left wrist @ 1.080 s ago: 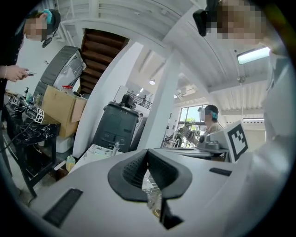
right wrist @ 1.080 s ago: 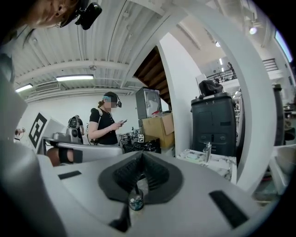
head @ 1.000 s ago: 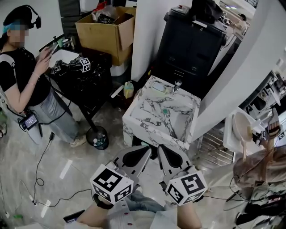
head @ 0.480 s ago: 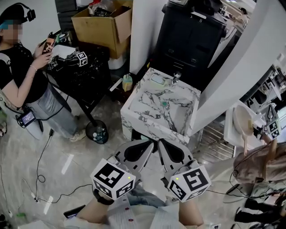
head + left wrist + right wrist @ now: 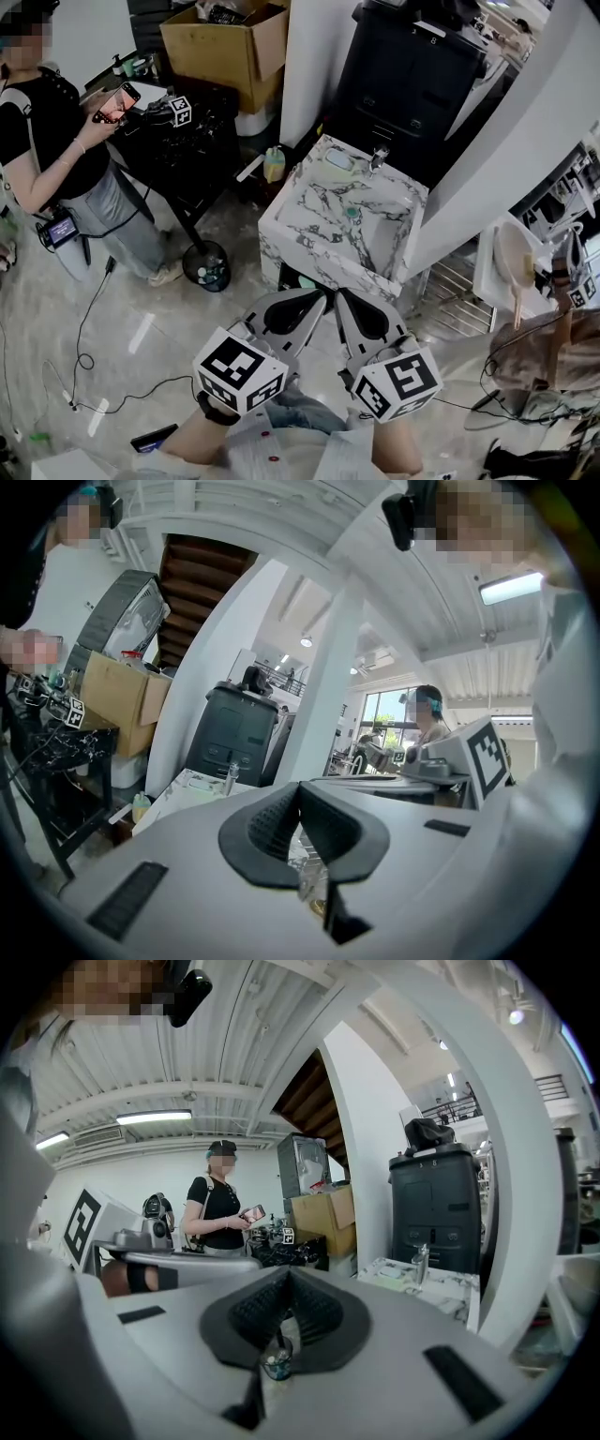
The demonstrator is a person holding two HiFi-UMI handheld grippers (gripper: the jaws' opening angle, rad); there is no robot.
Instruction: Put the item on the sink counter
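The marble sink (image 5: pixel 281 221) stands on the floor ahead of me, with a faucet (image 5: pixel 379 157) and a soap dish (image 5: pixel 337 160) on its back counter and a small green thing (image 5: pixel 350 212) in the basin. My left gripper (image 5: pixel 319 295) and right gripper (image 5: pixel 339 293) hover side by side just short of the sink's near edge, tips pointing at it. Both are shut with nothing between the jaws. From the left gripper view the left gripper (image 5: pixel 300 787) faces the sink (image 5: pixel 192 785). The right gripper (image 5: pixel 286 1271) has the sink (image 5: pixel 422 1283) off to its right.
A person (image 5: pixel 56 141) holding a phone stands at left beside a black table (image 5: pixel 178 159). A round black bin (image 5: pixel 206 265) and a yellow-green bottle (image 5: pixel 273 164) sit on the floor left of the sink. A black cabinet (image 5: pixel 412 75) and cardboard box (image 5: pixel 225 42) stand behind; a white rack (image 5: pixel 502 281) at right.
Both grippers stay shut and nearly still near the sink's front edge. The person at left has lowered and turned the phone. The view has shifted slightly.
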